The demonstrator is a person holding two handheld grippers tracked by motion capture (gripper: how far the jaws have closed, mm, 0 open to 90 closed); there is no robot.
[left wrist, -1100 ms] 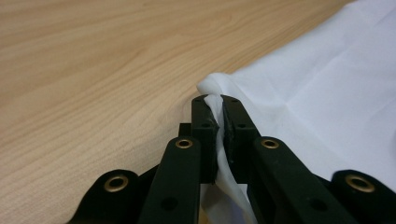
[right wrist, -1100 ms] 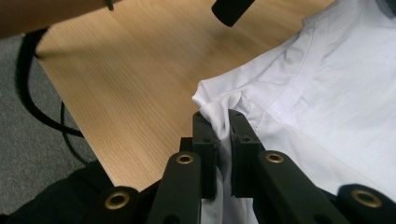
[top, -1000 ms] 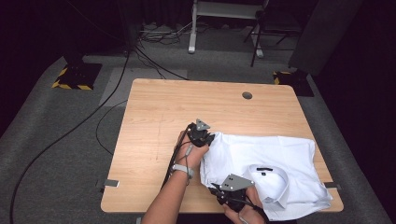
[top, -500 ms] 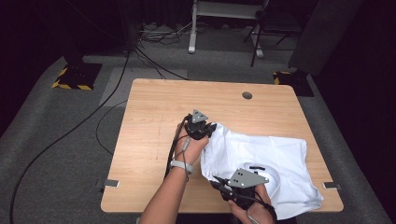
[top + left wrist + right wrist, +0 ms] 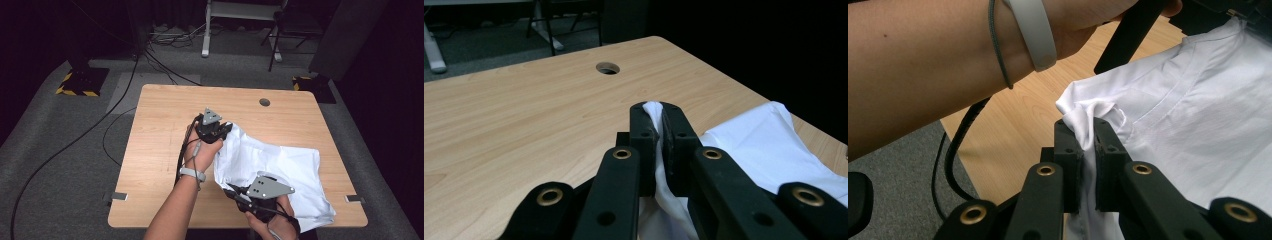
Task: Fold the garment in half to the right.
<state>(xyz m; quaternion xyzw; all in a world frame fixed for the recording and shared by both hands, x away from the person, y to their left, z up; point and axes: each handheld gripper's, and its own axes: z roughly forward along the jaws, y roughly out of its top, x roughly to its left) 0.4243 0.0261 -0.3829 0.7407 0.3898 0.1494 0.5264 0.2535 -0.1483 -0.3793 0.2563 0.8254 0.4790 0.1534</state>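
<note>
Light wooden counter [image 5: 165, 145] with a round cable hole [image 5: 264, 102], on grey carpet [image 5: 60, 150] crossed by black cables [image 5: 75, 145]. White shirt [image 5: 280, 170] drapes over the right half; left gripper [image 5: 226, 131] and right gripper [image 5: 231, 190] each pinch its cloth, jaws closed.

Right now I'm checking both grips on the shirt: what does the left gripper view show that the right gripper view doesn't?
Left gripper view: the table's cable hole and the left gripper shut on white cloth. Right gripper view: a forearm with a grey wristband, a black cable, and the right gripper shut on a bunched fold. Both: the white shirt on the wooden table.
</note>
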